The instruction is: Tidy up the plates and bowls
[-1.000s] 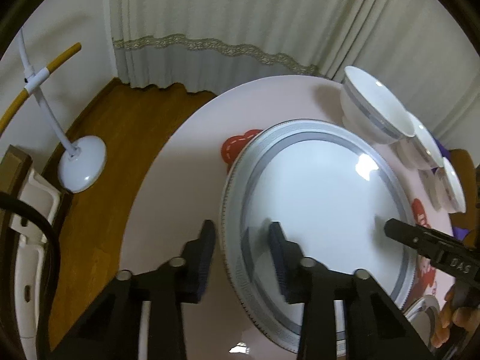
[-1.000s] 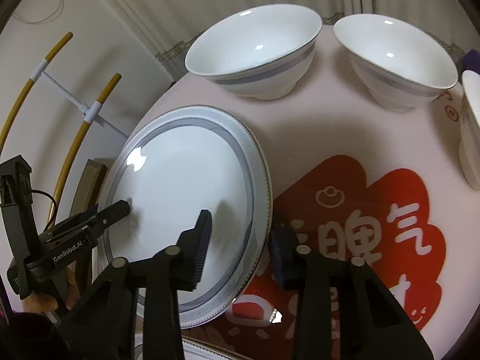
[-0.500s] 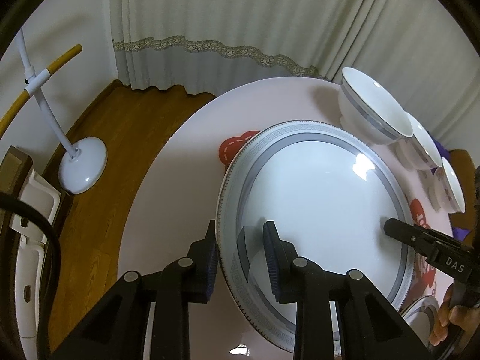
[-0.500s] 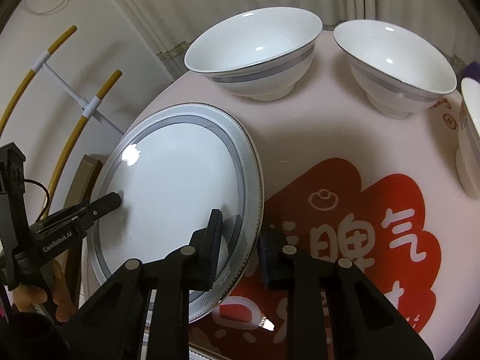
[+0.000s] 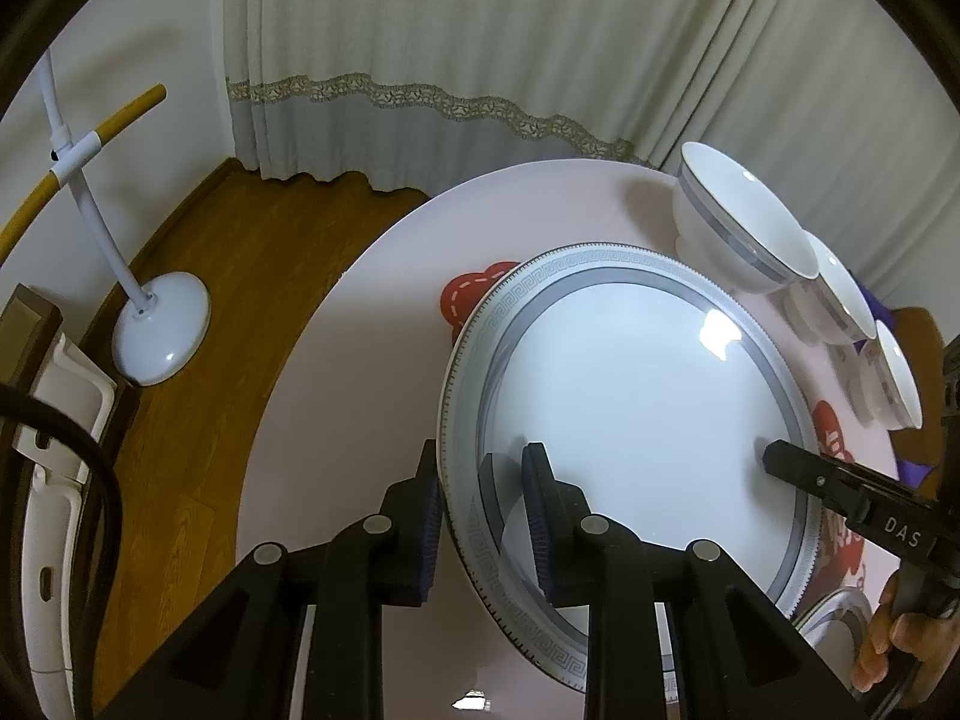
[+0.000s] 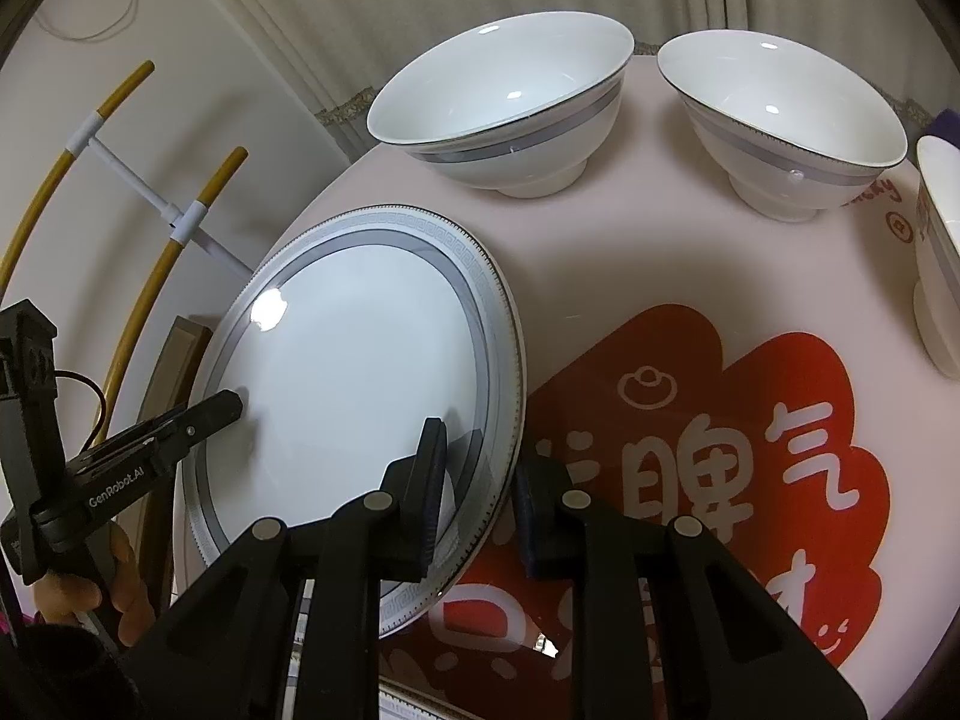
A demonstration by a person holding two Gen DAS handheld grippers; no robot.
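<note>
A large white plate [image 5: 630, 408] with a grey key-pattern rim is held between both grippers. My left gripper [image 5: 480, 468] is shut on its near-left rim, one pad under the rim and one on the plate's face. My right gripper [image 6: 480, 456] is shut on the opposite rim [image 6: 504, 396] in the same way. One finger [image 5: 804, 471] of the right gripper shows in the left wrist view. Three white bowls with grey bands [image 6: 498, 102] [image 6: 780, 114] [image 6: 939, 252] stand upright in a row behind the plate. The rim of a second patterned plate [image 5: 834, 630] peeks out below.
The round pink table [image 5: 360, 390] carries a red printed mat [image 6: 720, 450]. Off its left edge lie wooden floor, a white lamp base [image 5: 162, 330] and yellow hoop rods [image 6: 48, 192]. Curtains hang behind. A hand [image 6: 90, 588] holds the left gripper.
Both pairs of jaws have narrowed onto the plate's rim, the right one more. The plate has shifted slightly in both views; the bowls have stayed put.
</note>
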